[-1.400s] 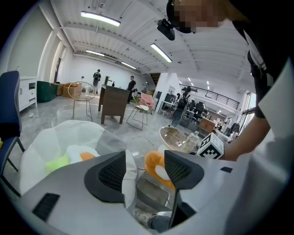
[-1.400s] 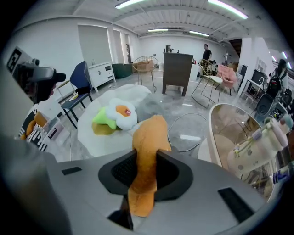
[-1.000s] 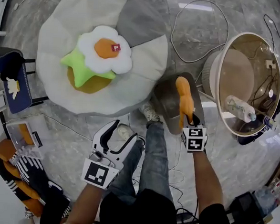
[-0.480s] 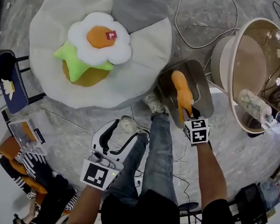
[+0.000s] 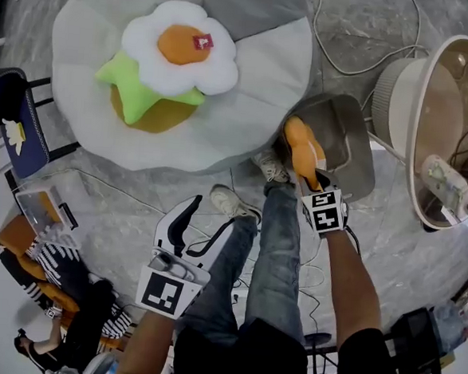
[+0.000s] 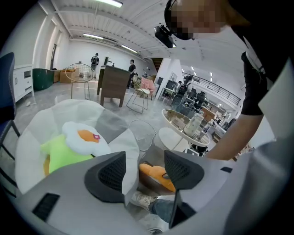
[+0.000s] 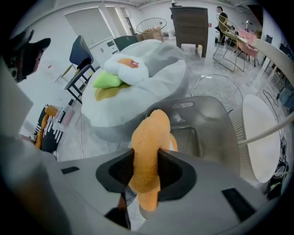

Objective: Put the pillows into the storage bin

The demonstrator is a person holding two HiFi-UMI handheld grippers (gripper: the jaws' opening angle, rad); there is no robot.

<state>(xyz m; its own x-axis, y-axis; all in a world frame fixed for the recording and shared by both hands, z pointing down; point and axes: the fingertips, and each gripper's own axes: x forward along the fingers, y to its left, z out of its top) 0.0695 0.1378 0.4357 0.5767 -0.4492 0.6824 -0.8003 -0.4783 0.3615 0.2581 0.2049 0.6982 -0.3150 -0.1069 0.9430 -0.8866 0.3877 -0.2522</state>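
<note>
My right gripper [image 5: 310, 179] has an orange pillow [image 5: 300, 151] between its pads. The jaws are opening, but the pads still touch the plush on both sides [image 7: 149, 151]. The pillow points away from me over the near left part of the grey storage bin [image 5: 353, 142], whose inside shows behind it [image 7: 206, 124]. A fried-egg pillow [image 5: 179, 54], a green star pillow [image 5: 133, 87] and a mustard one under them lie on the white and grey beanbag [image 5: 249, 87]. My left gripper [image 5: 203, 224] hangs open and empty beside the person's left leg.
A round table [image 5: 464, 102] with a bottle [image 5: 446, 177] stands right of the bin, with a white drum-shaped stool [image 5: 393, 77] beside it. A cable loops on the floor behind. A blue chair [image 5: 15, 119] and striped cushions [image 5: 53, 261] are at the left. The person's shoes [image 5: 229, 202] are near the bin.
The head view has shifted, so the beanbag and bin sit further right. The right gripper has carried the orange pillow from mid-bin to its near left rim. The left gripper has stayed put.
</note>
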